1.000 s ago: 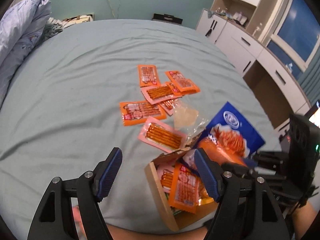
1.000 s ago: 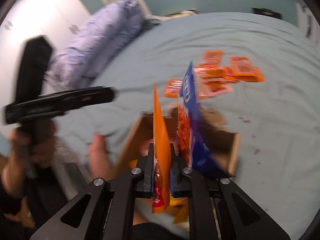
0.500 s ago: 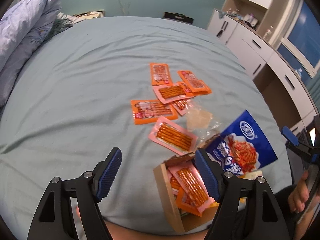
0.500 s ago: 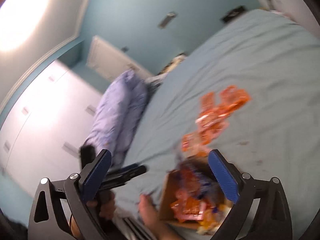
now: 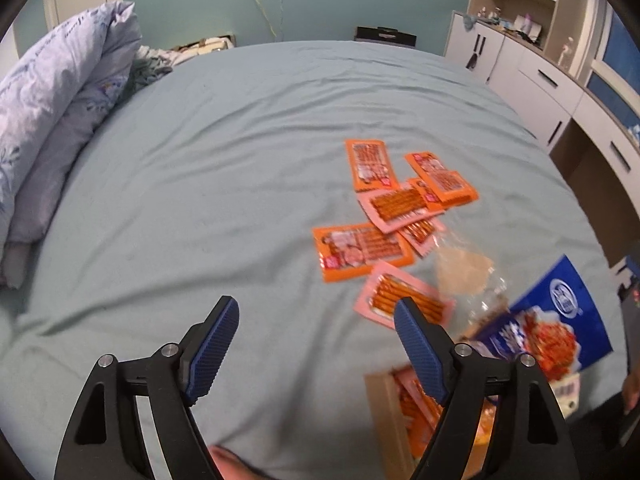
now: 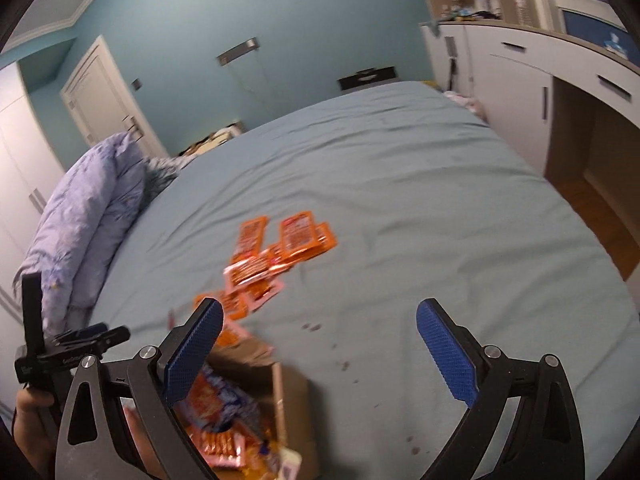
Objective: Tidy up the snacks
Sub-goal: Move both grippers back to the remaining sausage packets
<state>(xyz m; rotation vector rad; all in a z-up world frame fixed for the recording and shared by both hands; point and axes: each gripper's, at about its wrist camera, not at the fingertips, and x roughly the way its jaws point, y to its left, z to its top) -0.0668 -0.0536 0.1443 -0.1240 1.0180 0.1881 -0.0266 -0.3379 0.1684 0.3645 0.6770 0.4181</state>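
Right now the left gripper (image 5: 312,340) is hovering over the pale green bedsheet (image 5: 200,184) with its jaws opening and nothing between the blue pads (image 5: 212,344). Just beyond its right pad a pink packet of snack sticks (image 5: 400,300) is lying flat, and behind that an orange packet (image 5: 360,250) is resting beside a loose cluster of 4 or 5 more orange and pink packets (image 5: 408,188), some overlapping. A clear crumpled wrapper (image 5: 464,276) is sitting to the right of them. Nearer the bed's edge a cardboard box (image 6: 292,396) is standing open with packets piled inside, and a blue snack bag (image 5: 548,324) is leaning out over its far side. Meanwhile the right gripper (image 6: 320,344) is hanging spread wide and empty above bare sheet to the right of the box, its left pad (image 6: 192,352) overlapping the box's near corner in view. A hand (image 6: 32,412) is gripping the left tool's handle at the lower left of the right wrist view. A folded lilac duvet (image 5: 48,120) is lying along the bed's left side.
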